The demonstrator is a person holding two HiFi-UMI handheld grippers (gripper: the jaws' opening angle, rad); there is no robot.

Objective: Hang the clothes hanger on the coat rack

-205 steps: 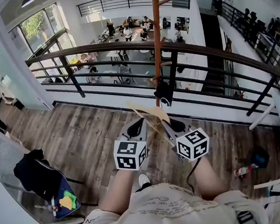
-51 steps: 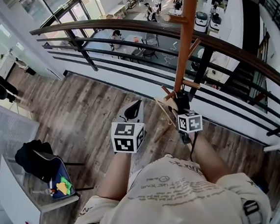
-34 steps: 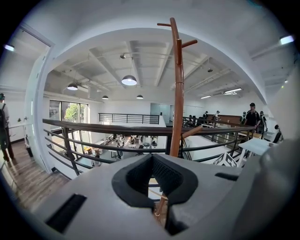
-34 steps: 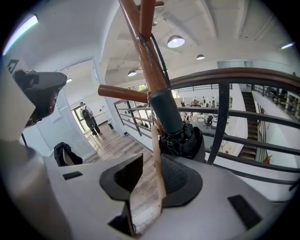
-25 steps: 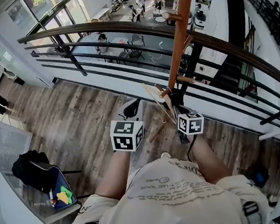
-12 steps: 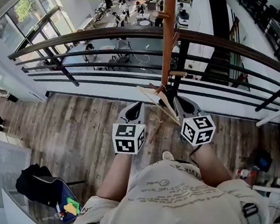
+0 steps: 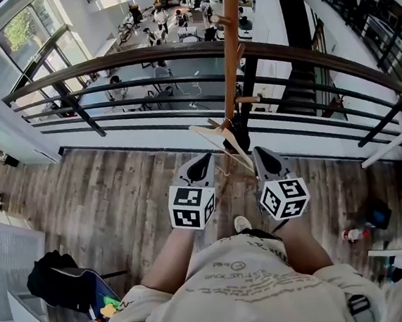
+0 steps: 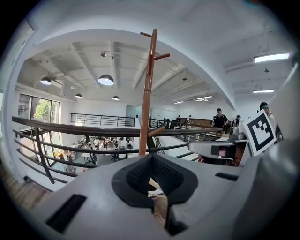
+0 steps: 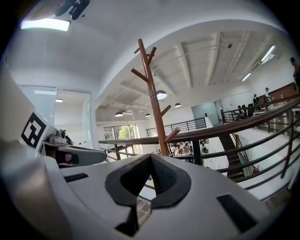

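From where I stand, the person faces the railing (image 7: 128, 61) with both hands raised toward the rack. On the left, the left tongs (image 7: 201, 162) are closed, the two pads meeting at the tip with nothing pinched between them, and they point at the pole from just beside the hanger. The wooden hanger (image 7: 216, 138) slants between the two tools, its upper end right against the lower part of the coat rack (image 7: 232, 55), just below a short peg (image 7: 249, 100), and its lower end close to the tip of the other tool. Neither tool seems to hold it, so I judge that it is already carried by the rack. The hook is too small and dark against the pole for me to tell which peg it sits on, or how well. On the right, the right tongs (image 7: 262, 156) are also fully closed and empty, aimed nearly level at the pole. To my eye the hanging step is finished or nearly so, and the task is at its tail end. The next move calls for a check that the hook is truly seated. After that, both hands need a straight, careful pull away from the pole, so that neither tool clips the slanted arm of the hanger and knocks it off over the plank floor (image 7: 106, 201).
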